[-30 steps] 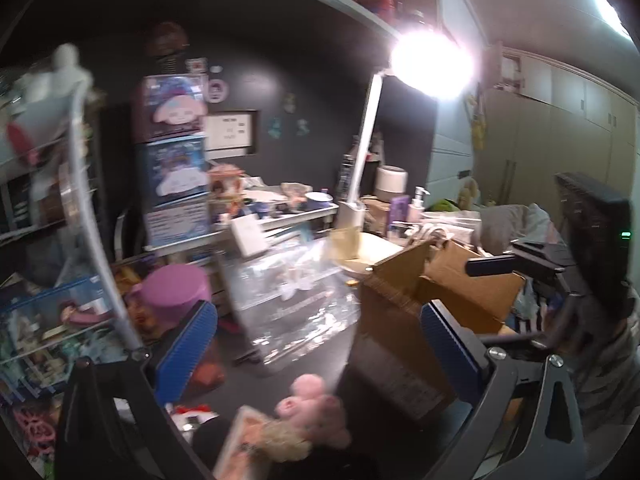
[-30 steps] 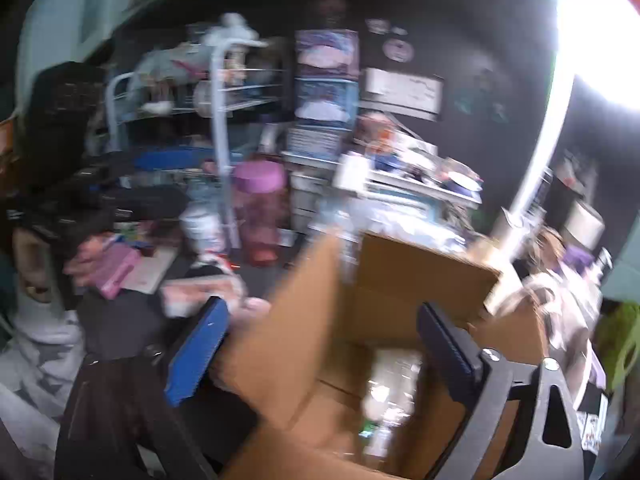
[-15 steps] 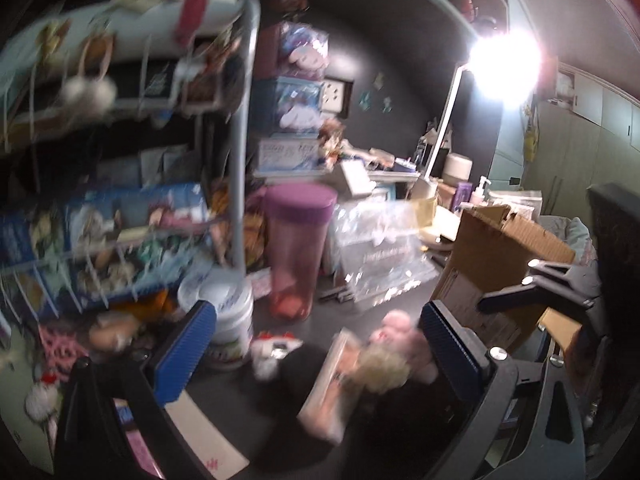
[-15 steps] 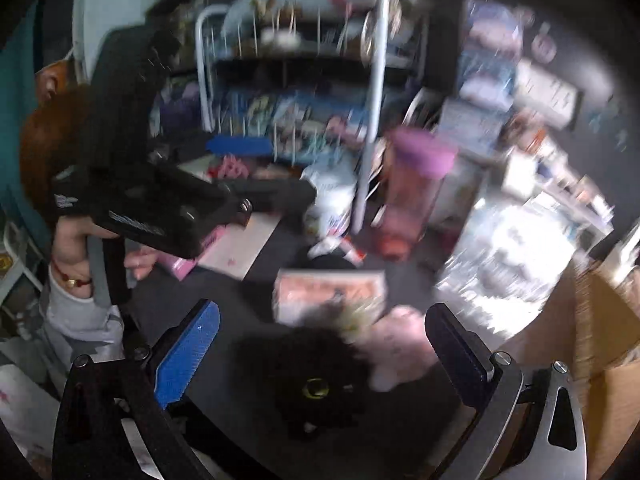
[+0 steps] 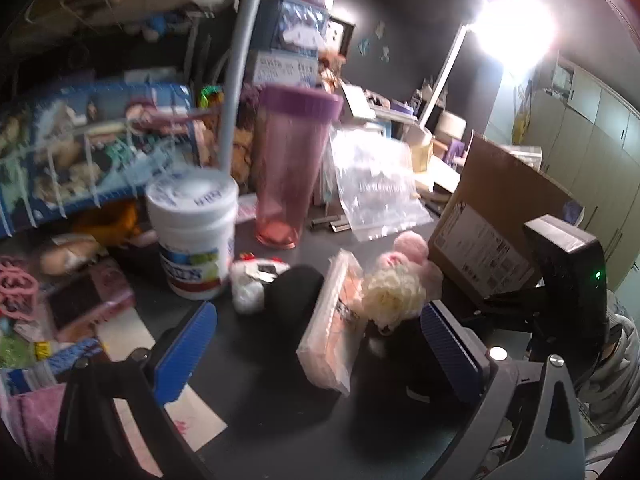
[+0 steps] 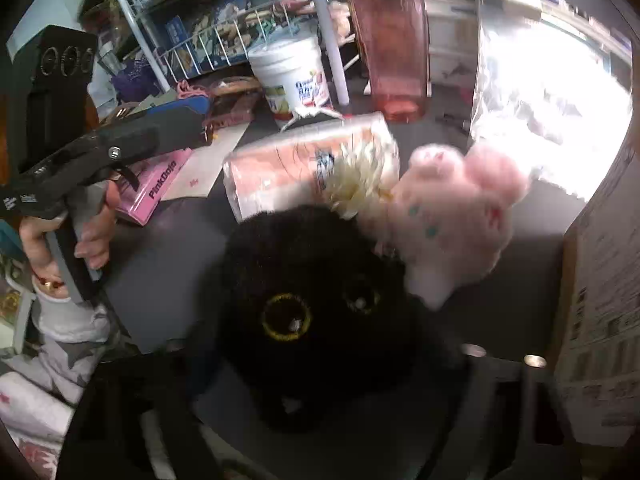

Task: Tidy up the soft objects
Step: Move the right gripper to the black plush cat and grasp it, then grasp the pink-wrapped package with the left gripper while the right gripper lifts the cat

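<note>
A black plush with yellow-ringed eyes (image 6: 316, 312) fills the right wrist view between my right gripper's jaws, which stand wide around it. A pink plush (image 6: 460, 216) and a cream pompom (image 6: 360, 184) lie just behind it, beside a pink wrapped tissue pack (image 6: 288, 168). In the left wrist view my left gripper (image 5: 320, 356) is open and empty above the tissue pack (image 5: 332, 332), with the black plush (image 5: 296, 292), the pompom (image 5: 392, 296) and the pink plush (image 5: 408, 248) ahead.
A cardboard box (image 5: 496, 216) stands at the right. A pink tumbler (image 5: 288, 168), a white tub (image 5: 196, 232), a clear plastic bag (image 5: 376, 184) and a white wire rack with toys (image 5: 100, 140) crowd the back. A pink box (image 6: 156, 184) lies left.
Both grippers have swung left and down from the cardboard box to the pile of plush toys. The right gripper has closed in on the black plush.
</note>
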`<state>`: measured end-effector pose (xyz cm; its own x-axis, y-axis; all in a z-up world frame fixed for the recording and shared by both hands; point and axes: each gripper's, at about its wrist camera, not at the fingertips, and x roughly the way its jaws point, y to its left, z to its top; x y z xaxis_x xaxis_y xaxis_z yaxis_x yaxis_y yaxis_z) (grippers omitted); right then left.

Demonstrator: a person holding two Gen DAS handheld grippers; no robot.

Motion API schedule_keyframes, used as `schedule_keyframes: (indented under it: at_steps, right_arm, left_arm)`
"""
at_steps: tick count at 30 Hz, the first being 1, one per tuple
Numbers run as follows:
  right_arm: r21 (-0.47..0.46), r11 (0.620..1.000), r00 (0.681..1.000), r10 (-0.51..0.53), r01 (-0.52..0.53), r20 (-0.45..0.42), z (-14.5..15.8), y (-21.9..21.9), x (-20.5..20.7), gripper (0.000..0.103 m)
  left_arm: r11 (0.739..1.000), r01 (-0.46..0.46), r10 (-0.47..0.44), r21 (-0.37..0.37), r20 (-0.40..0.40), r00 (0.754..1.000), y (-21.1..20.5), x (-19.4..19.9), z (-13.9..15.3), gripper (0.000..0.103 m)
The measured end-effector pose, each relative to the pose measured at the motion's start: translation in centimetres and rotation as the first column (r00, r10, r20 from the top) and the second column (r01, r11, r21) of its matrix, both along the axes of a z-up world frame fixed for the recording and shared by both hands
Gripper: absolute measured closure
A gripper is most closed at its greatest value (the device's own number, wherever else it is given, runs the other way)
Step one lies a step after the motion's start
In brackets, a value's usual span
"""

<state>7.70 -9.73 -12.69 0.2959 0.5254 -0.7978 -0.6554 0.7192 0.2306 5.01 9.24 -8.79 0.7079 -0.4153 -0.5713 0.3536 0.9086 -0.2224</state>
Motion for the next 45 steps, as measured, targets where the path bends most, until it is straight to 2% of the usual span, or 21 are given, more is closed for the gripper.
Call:
schedule_keyframes:
  at_steps: [7, 9, 11, 12, 14, 15, 16, 19, 26, 33, 35, 39, 42, 43, 44, 45]
  right_arm:
    - [-0.001, 1.0, 0.998, 0.001, -0.001, 0.06, 0.7, -0.3, -1.0, 0.034]
    - [-0.005, 1.0, 0.997, 0.0, 0.001, 0.073, 0.9, -0.4, -1.2, 0.034]
    - [-0.016, 1.0, 0.995, -0.01, 0.012, 0.097, 1.2, -0.6, -1.6, 0.034]
    - [-0.024, 1.0, 0.994, -0.012, 0.014, 0.11, 1.4, -0.6, -1.8, 0.034]
    - [-0.046, 0.999, 0.99, -0.02, 0.026, 0.142, 1.6, -0.7, -2.2, 0.034]
    - [-0.047, 0.999, 0.989, -0.019, 0.026, 0.15, 1.8, -0.7, -2.5, 0.034]
    - [-0.046, 0.999, 0.988, -0.017, 0.025, 0.153, 1.9, -0.7, -2.6, 0.034]
    - [-0.047, 0.999, 0.987, -0.019, 0.026, 0.163, 2.0, -0.6, -2.7, 0.034]
    - [-0.029, 0.999, 0.98, -0.022, 0.028, 0.198, 2.9, -0.5, -3.0, 0.034]
    - [0.006, 1.0, 0.966, -0.001, -0.001, 0.259, 5.0, 0.5, -3.6, 0.034]
    - [0.022, 1.0, 0.959, 0.008, -0.015, 0.283, 5.9, 0.7, -3.8, 0.034]
    - [0.019, 1.0, 0.946, 0.011, -0.018, 0.323, 6.6, 0.9, -4.1, 0.034]
    - [0.031, 0.999, 0.95, 0.004, -0.014, 0.311, 6.4, 0.4, -4.0, 0.034]
    - [0.032, 0.999, 0.951, 0.002, -0.013, 0.311, 6.3, 0.3, -4.1, 0.034]
    - [0.031, 0.999, 0.951, 0.003, -0.014, 0.31, 6.2, 0.2, -4.2, 0.034]
    - [0.031, 0.999, 0.951, 0.004, -0.015, 0.308, 6.2, 0.1, -4.2, 0.034]
  left_arm:
    - [0.998, 0.058, -0.058, 0.007, -0.045, 0.997, -1.9, 0.8, -1.5, 0.003]
    - [0.997, 0.07, -0.069, 0.011, -0.056, 0.996, -2.3, 0.9, -1.7, 0.01]
    - [0.997, 0.079, -0.078, 0.01, -0.075, 0.994, -2.4, 1.1, -2.2, 0.028]
    - [0.996, 0.085, -0.084, 0.009, -0.089, 0.993, -2.5, 1.3, -2.5, 0.033]
    - [0.996, 0.09, -0.089, 0.011, -0.105, 0.991, -2.6, 1.7, -3.0, 0.052]
    - [0.996, 0.091, -0.089, 0.012, -0.121, 0.989, -2.7, 1.9, -3.2, 0.058]
    - [0.996, 0.087, -0.085, 0.012, -0.124, 0.989, -2.7, 2.0, -3.3, 0.07]
    - [0.996, 0.081, -0.077, 0.034, -0.106, 0.991, -2.9, 1.9, -3.1, 0.087]
    - [0.998, 0.043, -0.041, 0.048, -0.039, 0.998, -1.7, 0.3, -1.7, 0.091]
    - [0.998, 0.001, -0.003, 0.061, 0.031, 1.0, -0.5, -1.1, 1.2, 0.091]
    - [0.996, 0.005, -0.007, 0.084, 0.025, 1.0, -0.7, -1.1, 1.4, 0.091]
    - [0.99, 0.015, -0.008, 0.139, -0.052, 0.999, -1.3, -0.6, -0.3, 0.089]
    - [0.986, 0.04, -0.023, 0.159, -0.106, 0.994, -1.5, -0.6, -2.1, 0.076]
    - [0.985, 0.033, -0.013, 0.168, -0.118, 0.993, -1.6, -0.4, -2.6, 0.066]
    - [0.985, 0.028, -0.006, 0.172, -0.125, 0.992, -1.6, -0.3, -3.0, 0.061]
    - [0.985, 0.027, -0.004, 0.169, -0.134, 0.991, -1.6, -0.1, -3.3, 0.06]
